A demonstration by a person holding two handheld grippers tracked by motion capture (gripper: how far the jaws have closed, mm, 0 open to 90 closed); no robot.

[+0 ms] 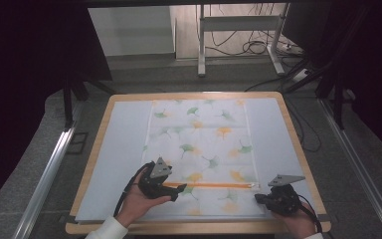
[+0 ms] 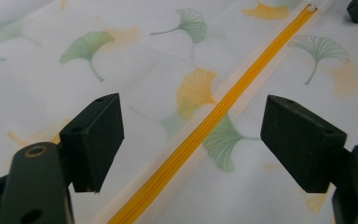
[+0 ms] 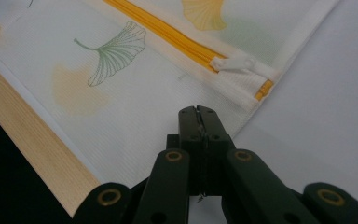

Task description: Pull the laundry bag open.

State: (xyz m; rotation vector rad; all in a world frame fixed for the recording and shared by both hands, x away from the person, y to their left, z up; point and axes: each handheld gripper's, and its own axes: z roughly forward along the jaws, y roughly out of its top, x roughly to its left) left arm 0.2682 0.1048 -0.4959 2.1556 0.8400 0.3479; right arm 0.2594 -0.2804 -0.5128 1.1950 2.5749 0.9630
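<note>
High view shows a thin white fabric bag (image 1: 201, 149) printed with green and orange ginkgo leaves, lying flat on a pale mat over the wooden table (image 1: 298, 149), its orange zipper (image 1: 211, 185) running across the near end. It looks light, soft and floppy, likely to wrinkle or slide if tugged, so I'd pinch the cloth beside the zipper and work the small white pull tab (image 3: 233, 62). The left gripper (image 2: 191, 144) hovers with jaws wide apart straddling the ribbed zipper, gripping nothing. The right gripper (image 3: 198, 112) sits closed at the bag's corner near the pull; whether it pinches cloth I cannot tell.
</note>
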